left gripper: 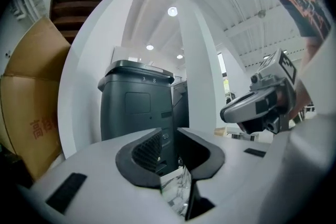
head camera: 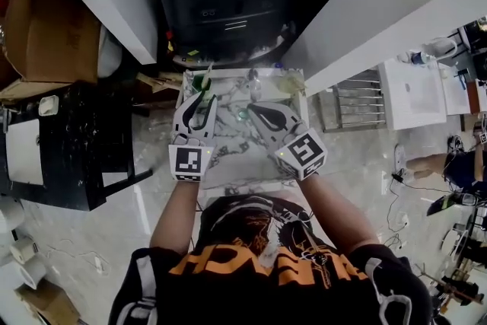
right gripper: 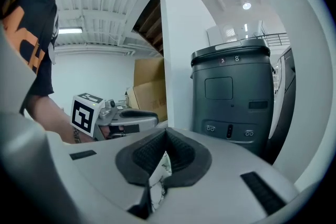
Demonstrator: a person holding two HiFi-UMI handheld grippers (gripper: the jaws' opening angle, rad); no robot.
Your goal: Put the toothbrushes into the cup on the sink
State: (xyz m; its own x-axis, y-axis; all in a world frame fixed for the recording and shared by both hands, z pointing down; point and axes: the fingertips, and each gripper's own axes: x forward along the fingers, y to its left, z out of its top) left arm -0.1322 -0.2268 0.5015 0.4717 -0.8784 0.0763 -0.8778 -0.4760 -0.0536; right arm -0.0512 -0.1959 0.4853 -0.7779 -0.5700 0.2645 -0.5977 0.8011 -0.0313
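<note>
Left gripper (head camera: pixel 202 99), over the marble surface (head camera: pixel 236 157), has its jaws narrowly apart with nothing between them; right gripper (head camera: pixel 256 111), over the same surface, is closed and empty. At the surface's far left edge stands a thin green-white thing, maybe a toothbrush (head camera: pixel 205 78).

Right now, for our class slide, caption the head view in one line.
Person holds left gripper, open, and right gripper, shut, over a marble sink top; both empty.

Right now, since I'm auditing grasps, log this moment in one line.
left gripper: open, empty | right gripper: shut, empty | both above marble sink top
</note>
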